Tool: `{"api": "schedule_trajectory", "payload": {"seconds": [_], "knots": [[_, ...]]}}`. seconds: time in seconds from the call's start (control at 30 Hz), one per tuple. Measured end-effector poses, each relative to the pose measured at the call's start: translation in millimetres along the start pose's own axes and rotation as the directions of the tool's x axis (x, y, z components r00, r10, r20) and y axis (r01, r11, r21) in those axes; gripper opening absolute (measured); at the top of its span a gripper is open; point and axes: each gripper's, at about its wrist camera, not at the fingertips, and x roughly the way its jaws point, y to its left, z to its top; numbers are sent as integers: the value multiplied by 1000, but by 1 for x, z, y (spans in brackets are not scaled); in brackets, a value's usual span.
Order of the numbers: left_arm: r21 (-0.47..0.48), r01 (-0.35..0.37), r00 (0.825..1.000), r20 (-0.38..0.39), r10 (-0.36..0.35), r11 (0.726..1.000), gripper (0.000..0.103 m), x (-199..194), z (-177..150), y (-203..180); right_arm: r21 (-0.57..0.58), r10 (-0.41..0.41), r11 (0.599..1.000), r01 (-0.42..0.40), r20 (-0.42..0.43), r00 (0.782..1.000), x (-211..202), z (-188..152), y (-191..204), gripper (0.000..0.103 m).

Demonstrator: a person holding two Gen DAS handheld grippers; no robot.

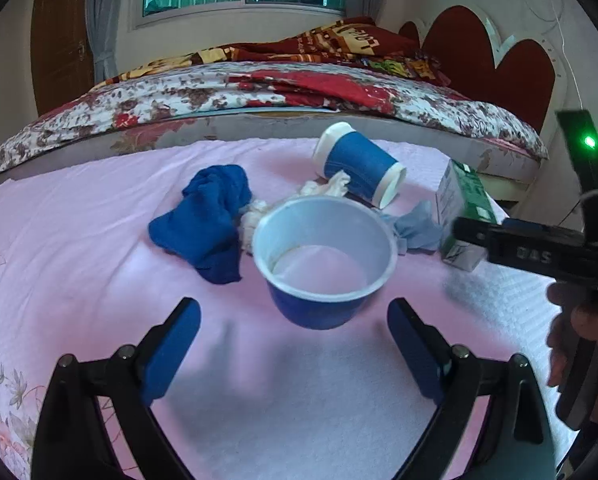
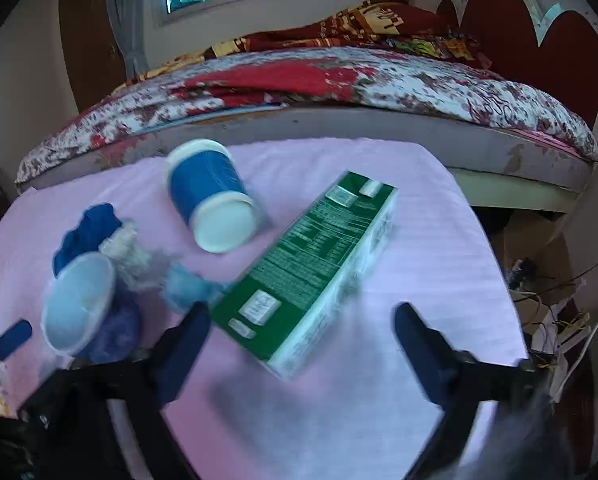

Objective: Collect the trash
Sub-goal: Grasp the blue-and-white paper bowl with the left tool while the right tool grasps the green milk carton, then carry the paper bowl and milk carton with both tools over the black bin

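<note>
Both grippers' fingers spread — left gripper (image 1: pixel 295 344) lining up the blue cup (image 1: pixel 323 264), right gripper (image 2: pixel 303 340) nearing the blurred green carton (image 2: pixel 307 264) — next, probably, closing in.

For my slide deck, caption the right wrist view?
Open right gripper nearing a green carton beside a tipped blue cup on pink cloth.

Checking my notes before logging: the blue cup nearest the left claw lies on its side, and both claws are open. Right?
Not quite. The blue cup nearest the left claw stands upright, mouth up, as the left wrist view shows. Both claws are open; the right claw holds nothing.
</note>
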Motion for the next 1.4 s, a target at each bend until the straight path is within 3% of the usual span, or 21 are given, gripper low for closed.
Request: {"api": "schedule_trajectory", "payload": {"seconds": [0.07,0.2,0.43,0.63,0.73,0.77,0.8,1.17,1.23,1.4], "knots": [[-1,5,1000,-4,-5,1000,95,3,2,-1,22,-71,997,71,24,997,-10,-5,-18,84],[15,8,1000,-6,-8,1000,95,12,14,-7,65,-40,997,38,28,999,-15,-5,-40,83],[31,-10,999,-52,12,999,95,36,20,-15,11,-17,1000,17,9,1000,1,8,-31,80],[1,5,999,-35,-5,1000,93,36,22,-8,-2,-8,1000,8,-11,1000,17,15,-22,68],[-15,27,999,-24,-28,1000,89,36,23,-5,0,1,1000,-1,-29,1000,19,15,-20,54],[-21,29,999,-20,-29,999,88,36,24,-4,-1,9,1000,-9,-37,999,19,14,-20,45],[-27,33,999,-17,-33,999,88,36,24,-3,-6,14,1000,-15,-42,999,16,13,-19,44],[-32,19,998,-55,-21,999,92,50,29,-7,-29,33,999,-34,-36,999,-5,-7,-20,42],[-34,61,997,-45,-62,998,76,47,28,-6,-32,43,999,-44,-32,999,-8,-8,-20,41],[3,65,998,-21,-65,998,76,34,22,-8,-61,48,997,-49,-9,999,-22,-18,-16,41]]}}
